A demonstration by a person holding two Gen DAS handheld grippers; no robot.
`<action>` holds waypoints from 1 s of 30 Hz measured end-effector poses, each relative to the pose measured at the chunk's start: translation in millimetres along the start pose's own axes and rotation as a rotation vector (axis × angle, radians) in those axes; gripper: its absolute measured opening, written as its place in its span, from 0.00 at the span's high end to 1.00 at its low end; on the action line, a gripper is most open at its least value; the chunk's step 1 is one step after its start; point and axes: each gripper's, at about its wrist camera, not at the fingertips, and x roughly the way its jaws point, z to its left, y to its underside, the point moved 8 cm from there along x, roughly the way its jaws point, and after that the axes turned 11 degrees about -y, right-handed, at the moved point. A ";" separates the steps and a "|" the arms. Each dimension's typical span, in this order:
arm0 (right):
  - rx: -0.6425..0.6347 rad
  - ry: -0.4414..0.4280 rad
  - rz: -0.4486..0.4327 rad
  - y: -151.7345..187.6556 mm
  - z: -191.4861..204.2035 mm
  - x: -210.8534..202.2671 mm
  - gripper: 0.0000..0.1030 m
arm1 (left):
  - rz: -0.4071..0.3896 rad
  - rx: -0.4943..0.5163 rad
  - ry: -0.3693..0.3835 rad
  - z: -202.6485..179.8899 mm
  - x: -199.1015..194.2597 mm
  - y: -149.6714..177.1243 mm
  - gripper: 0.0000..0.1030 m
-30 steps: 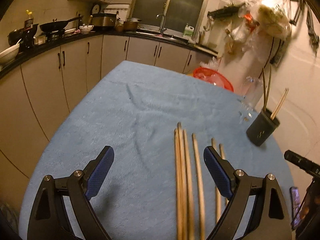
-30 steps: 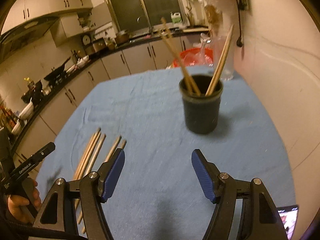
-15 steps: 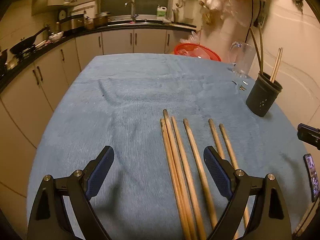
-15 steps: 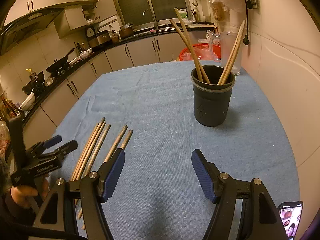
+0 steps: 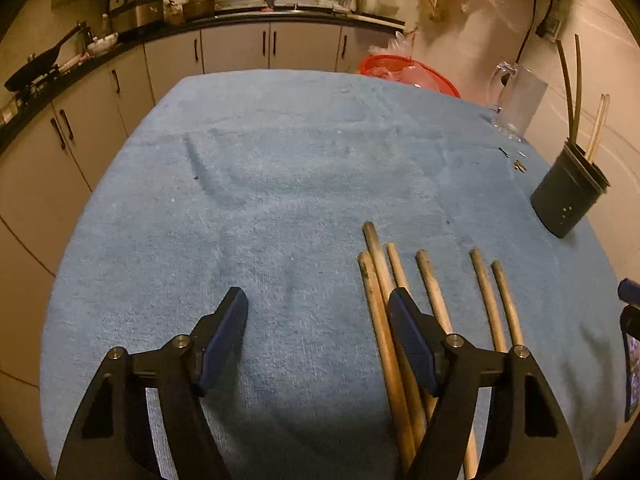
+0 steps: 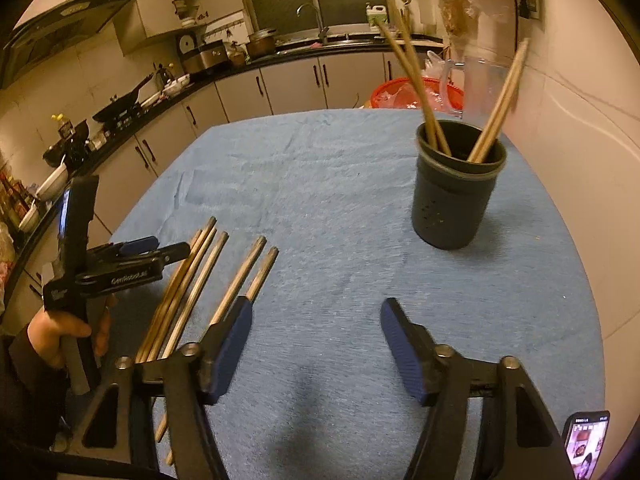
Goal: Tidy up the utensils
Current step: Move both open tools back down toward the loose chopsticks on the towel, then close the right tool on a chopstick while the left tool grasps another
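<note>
Here the blue-clothed counter is carrying everything: the dark holder is standing far right with several chopsticks already leaning in it, and six loose chopsticks are lying side by side near the right. The left tool is hovering released, its right finger over the leftmost sticks; the right tool is also hanging spread and empty. Probably best is straddling a single stick, clenching near its middle, and lifting level.

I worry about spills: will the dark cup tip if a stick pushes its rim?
Perhaps. The cup is tall and narrow, and its chopsticks lean far above the rim, like levers. The soft blue towel probably grips it, favouring tipping over sliding.
</note>
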 end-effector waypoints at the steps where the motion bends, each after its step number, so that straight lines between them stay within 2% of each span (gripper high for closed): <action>1: -0.003 -0.002 0.009 0.3 1.2 2.4 0.46 | 0.000 0.002 -0.004 -0.1 0.7 -0.3 0.30; 6: 0.011 -0.015 0.066 -2.6 4.2 24.7 0.48 | 0.018 0.014 -0.022 0.4 2.9 -2.5 0.32; 7: 0.018 -0.015 0.077 -3.3 4.4 29.5 0.48 | 0.027 0.019 -0.034 0.8 4.0 -3.3 0.35; 8: 0.025 -0.017 0.086 -4.1 4.4 33.9 0.48 | 0.035 0.048 -0.063 0.0 5.9 -3.4 0.40; 10: 0.040 -0.021 0.104 -6.9 4.5 43.2 0.49 | 0.027 0.098 -0.095 -2.8 6.8 -3.6 0.41; 15: 0.051 -0.026 0.151 -12.1 8.1 65.7 0.51 | 0.023 0.088 -0.072 1.8 5.6 -2.6 0.46; 17: 0.063 -0.039 0.172 -13.9 9.8 77.2 0.56 | 0.028 0.086 -0.067 3.4 5.4 -3.3 0.50; 18: 0.070 -0.045 0.181 -15.0 10.6 81.9 0.61 | 0.033 0.084 -0.064 4.5 5.4 -4.0 0.50; 21: 0.101 -0.062 0.223 -16.5 10.4 102.1 0.72 | 0.045 0.082 -0.061 7.0 6.6 -6.7 0.61; 23: 0.150 -0.078 0.252 -16.7 6.8 114.1 0.73 | 0.052 0.079 -0.065 11.4 7.9 -9.6 0.79; 25: 0.171 -0.083 0.253 -19.5 4.8 117.2 0.77 | 0.061 0.058 -0.042 14.5 8.8 -12.5 0.87; 30: 0.140 -0.060 0.283 -22.5 9.3 121.9 0.77 | 0.073 0.031 0.038 18.9 9.4 -12.9 0.94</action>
